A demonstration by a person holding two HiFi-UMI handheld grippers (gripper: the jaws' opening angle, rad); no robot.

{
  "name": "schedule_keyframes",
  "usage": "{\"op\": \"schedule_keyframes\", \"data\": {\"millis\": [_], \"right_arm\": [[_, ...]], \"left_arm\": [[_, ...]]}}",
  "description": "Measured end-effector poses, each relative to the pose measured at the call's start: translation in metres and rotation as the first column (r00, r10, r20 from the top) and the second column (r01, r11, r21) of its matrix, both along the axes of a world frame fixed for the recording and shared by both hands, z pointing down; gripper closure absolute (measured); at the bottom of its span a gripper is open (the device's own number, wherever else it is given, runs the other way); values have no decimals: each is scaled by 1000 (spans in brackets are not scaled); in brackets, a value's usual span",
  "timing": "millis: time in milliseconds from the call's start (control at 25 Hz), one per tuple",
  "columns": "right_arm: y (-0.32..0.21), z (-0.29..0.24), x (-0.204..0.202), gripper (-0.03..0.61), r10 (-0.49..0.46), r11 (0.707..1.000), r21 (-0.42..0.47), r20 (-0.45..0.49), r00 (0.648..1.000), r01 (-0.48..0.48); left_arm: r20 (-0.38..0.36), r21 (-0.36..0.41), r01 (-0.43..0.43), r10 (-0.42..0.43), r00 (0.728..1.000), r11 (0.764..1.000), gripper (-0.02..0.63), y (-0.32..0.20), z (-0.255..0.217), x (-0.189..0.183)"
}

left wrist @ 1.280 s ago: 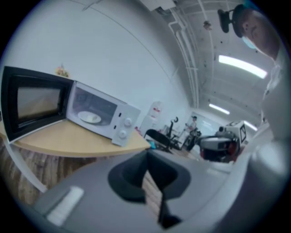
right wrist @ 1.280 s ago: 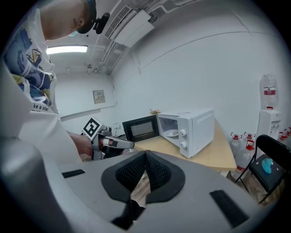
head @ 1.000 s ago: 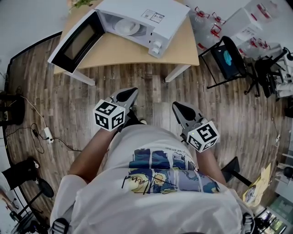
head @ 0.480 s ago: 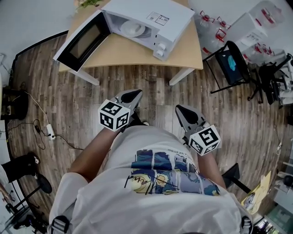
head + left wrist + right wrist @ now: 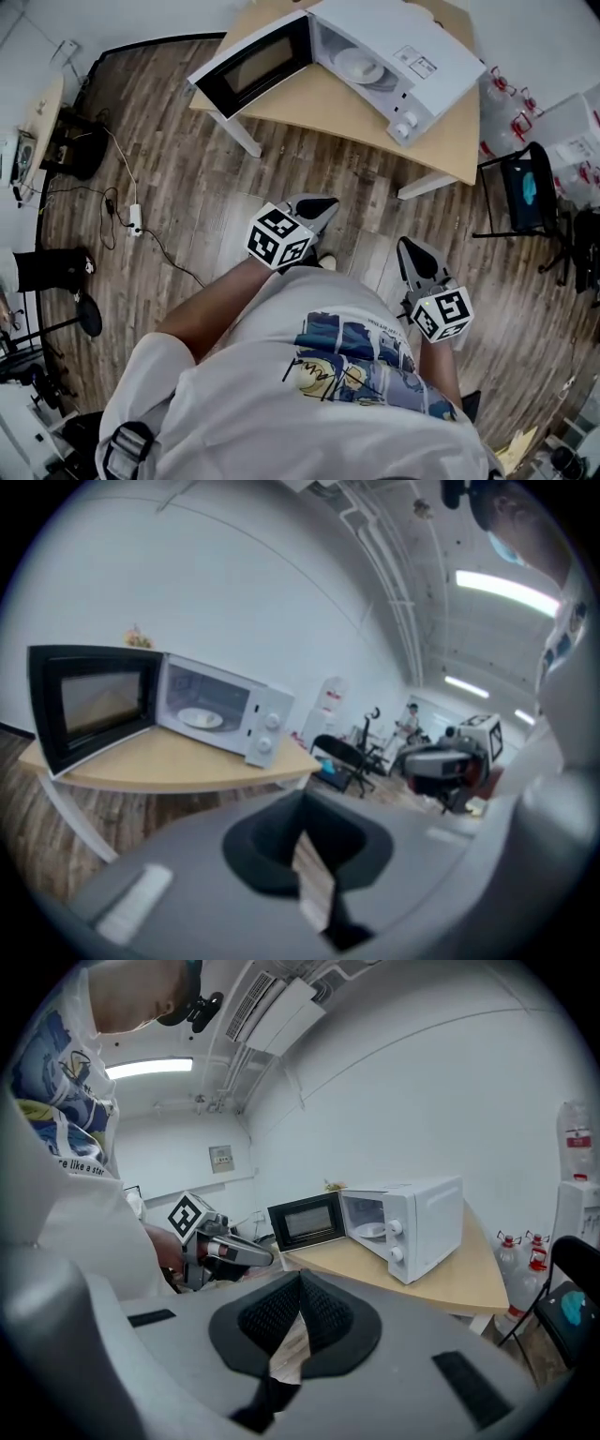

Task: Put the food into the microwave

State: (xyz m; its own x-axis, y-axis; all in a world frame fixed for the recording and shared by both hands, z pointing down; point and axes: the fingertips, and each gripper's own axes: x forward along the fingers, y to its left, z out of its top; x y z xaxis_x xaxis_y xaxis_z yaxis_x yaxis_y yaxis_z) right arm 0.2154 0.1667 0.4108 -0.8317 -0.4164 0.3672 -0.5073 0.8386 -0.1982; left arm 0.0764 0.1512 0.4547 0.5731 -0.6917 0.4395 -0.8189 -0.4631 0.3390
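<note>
A white microwave (image 5: 412,47) stands on a wooden table (image 5: 375,117) at the top of the head view. Its door (image 5: 253,66) hangs open to the left, and a white plate (image 5: 361,66) lies inside; whether food is on it is too small to tell. My left gripper (image 5: 317,206) and right gripper (image 5: 417,253) are held low in front of the person's body, over the plank floor and well short of the table. Both are shut with nothing between the pads. The left gripper view shows the microwave (image 5: 248,714) ahead; the right gripper view shows the microwave (image 5: 422,1213) and the left gripper (image 5: 267,1258).
A black folding chair (image 5: 525,187) and water bottles (image 5: 497,84) stand right of the table. A power strip with cables (image 5: 134,220) lies on the floor at the left, near a small round table (image 5: 42,122) and a black stand (image 5: 56,272). People stand far off (image 5: 410,722).
The head view has swung: the table and microwave now sit further right and tilted, and more floor shows at the left. Both grippers stay shut in front of the body.
</note>
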Motion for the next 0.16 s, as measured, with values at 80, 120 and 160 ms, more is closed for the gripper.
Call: {"op": "schedule_keyframes", "data": {"millis": [80,120,160], "right_arm": [[-2,0,0,572,-2,1000,-4,-3,1000,2],[-3,0,0,572,-1,1000,-6,-6,1000,1],[-3,0,1,572,-1,1000,-8,-10,1000,1]], "left_arm": [[6,-6,-5,5,1000,1000,606,1,1,1],[7,-9,-8,8,1000,1000,605,1,2,2],[7,-13,-11,11,1000,1000,606,1,3,3]]}}
